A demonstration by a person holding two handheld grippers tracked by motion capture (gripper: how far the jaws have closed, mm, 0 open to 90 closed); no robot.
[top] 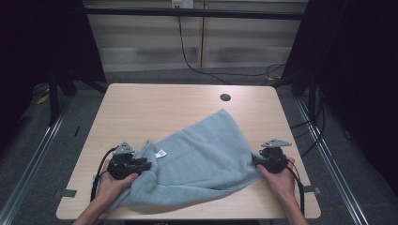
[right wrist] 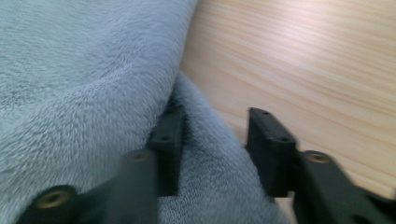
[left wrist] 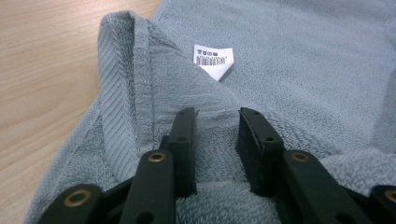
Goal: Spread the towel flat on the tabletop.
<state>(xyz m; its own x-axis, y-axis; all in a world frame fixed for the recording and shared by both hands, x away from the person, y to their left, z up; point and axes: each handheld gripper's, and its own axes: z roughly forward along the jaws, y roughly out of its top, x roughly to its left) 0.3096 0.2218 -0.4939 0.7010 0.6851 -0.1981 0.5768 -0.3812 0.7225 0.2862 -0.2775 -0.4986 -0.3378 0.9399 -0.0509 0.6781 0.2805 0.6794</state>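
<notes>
Forearms come in from the bottom edge of the high view, each hand wrapped around a pair of tongs at the near half of the counter. Between them lies a grey-blue towel, spread loosely and rumpled, one corner pointing toward the far side near a small round hole in the counter top.

At the towel's left edge, the left tongs rest just beside a white label sewn into the cloth. In the left gripper view the two black jaws stand partly apart with a ridge of towel rising between them — the pads do not press on it; the label lies just beyond, and the folded hem runs off to the left.

Meeting the towel's right corner are the right tongs. In the right gripper view its jaws are also partly apart; a fold of towel lies between them against the left jaw, while the right jaw sits over bare wood — no pinch shows.
</notes>
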